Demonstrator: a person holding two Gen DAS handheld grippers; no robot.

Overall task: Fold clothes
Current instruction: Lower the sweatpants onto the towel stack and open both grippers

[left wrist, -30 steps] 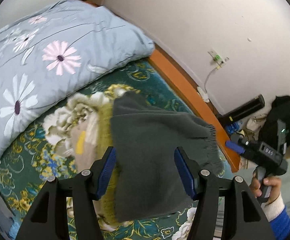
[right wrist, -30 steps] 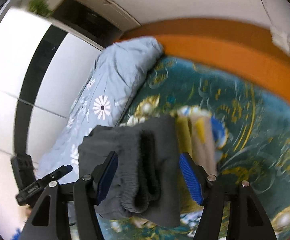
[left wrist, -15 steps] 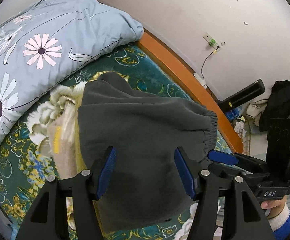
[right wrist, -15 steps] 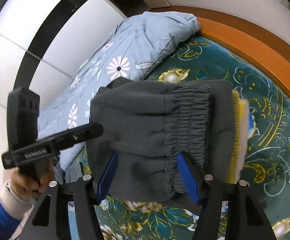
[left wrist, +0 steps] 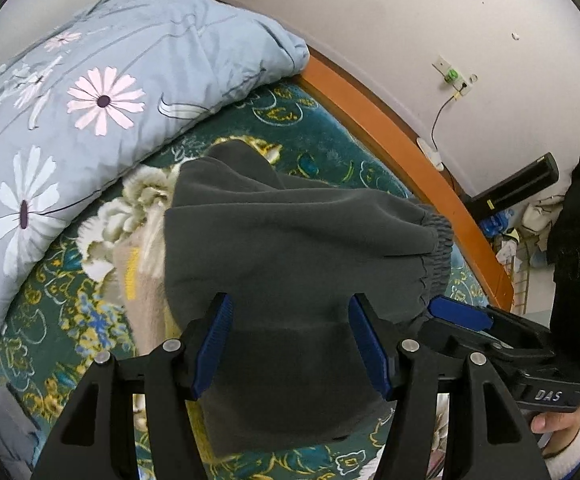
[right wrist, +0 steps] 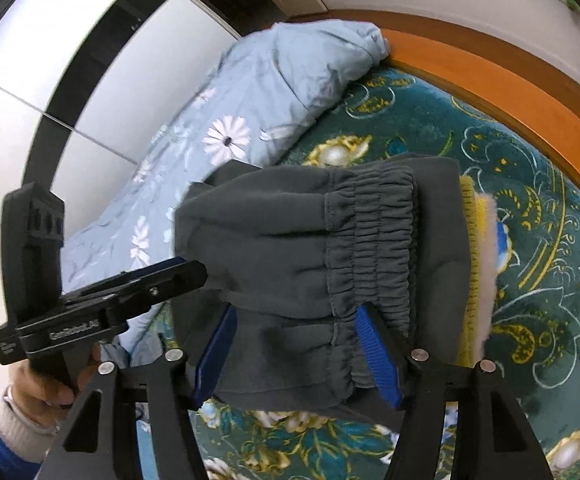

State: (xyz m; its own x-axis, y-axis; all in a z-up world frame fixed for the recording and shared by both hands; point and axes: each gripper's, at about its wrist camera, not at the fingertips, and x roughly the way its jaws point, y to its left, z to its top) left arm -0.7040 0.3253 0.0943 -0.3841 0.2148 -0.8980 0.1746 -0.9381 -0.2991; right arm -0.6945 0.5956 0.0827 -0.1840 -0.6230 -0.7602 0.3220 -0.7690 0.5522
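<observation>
A folded dark grey garment [left wrist: 290, 264] with an elastic waistband [right wrist: 374, 240] lies on top of a folded yellow and beige garment [left wrist: 137, 276] on the bed. My left gripper [left wrist: 292, 344] is open, its blue pads on either side of the grey fabric's near edge. My right gripper [right wrist: 296, 354] is open too, its pads straddling the waistband end of the grey garment [right wrist: 273, 248]. The right gripper shows in the left wrist view [left wrist: 462, 316], at the garment's right side. The left gripper shows in the right wrist view [right wrist: 177, 272], at its left side.
The bed has a green floral cover [left wrist: 330, 160] and an orange wooden frame [left wrist: 402, 152]. A light blue flowered quilt [left wrist: 89, 92] is bunched at the left. A white wall with a socket [left wrist: 450, 76] and floor clutter [left wrist: 530, 220] lie beyond the bed.
Both grippers have closed in on the grey garment from opposite sides. The garment has settled flatter on the stack, and the right gripper now sits at its waistband.
</observation>
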